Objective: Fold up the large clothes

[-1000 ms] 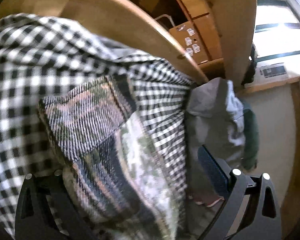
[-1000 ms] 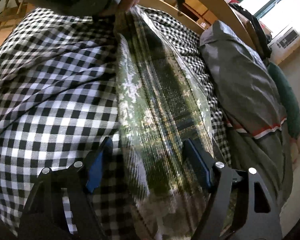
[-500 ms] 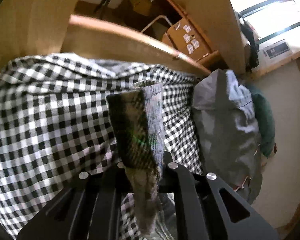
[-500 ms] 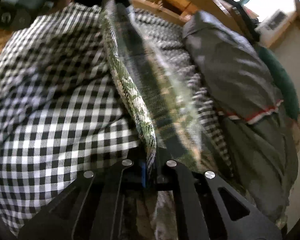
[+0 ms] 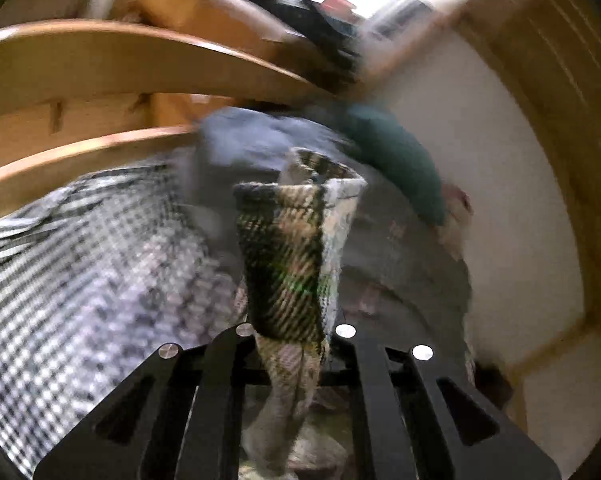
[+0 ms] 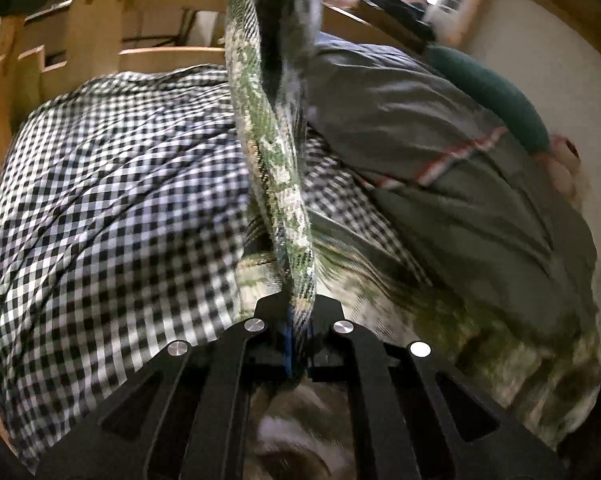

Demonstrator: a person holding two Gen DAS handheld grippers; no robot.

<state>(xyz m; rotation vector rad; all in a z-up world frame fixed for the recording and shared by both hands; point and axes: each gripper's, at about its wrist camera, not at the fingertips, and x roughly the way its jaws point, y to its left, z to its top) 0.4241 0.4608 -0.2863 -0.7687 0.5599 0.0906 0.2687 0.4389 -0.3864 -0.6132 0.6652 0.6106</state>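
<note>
Now both ends of the plaid garment are pinched above the bed

Clearly the left hand-held gripper [image 5: 290, 330] has its jaws drawn together on a bunched fold of the green, tan and black plaid garment [image 5: 288, 256]. A rounded tuft of the cloth stands up past the fingers, and more of it hangs down between the black finger frames. The right hand-held gripper [image 6: 298, 334] is likewise closed tight on the same garment [image 6: 278, 172], with thin blue pad edges showing on either side of the pinched cloth. From that grip the fabric runs as a narrow, taut band up and away to the top of the right wrist view, where its far end is blurred and I cannot tell what holds it there. The rest of the garment lies loose under and to the right of the right hand-held gripper.

Below the garment is a bed covered with a black-and-white checked sheet [image 6: 112, 184]. Just beside the sheet, on the right, sits a grey bundle of cloth with a red and white stripe [image 6: 440, 140], and a dark green rolled item [image 6: 496, 92] lies against its far side. A curved wooden bed frame [image 5: 132, 56] rises behind the sheet. The left wrist view is strongly smeared
</note>
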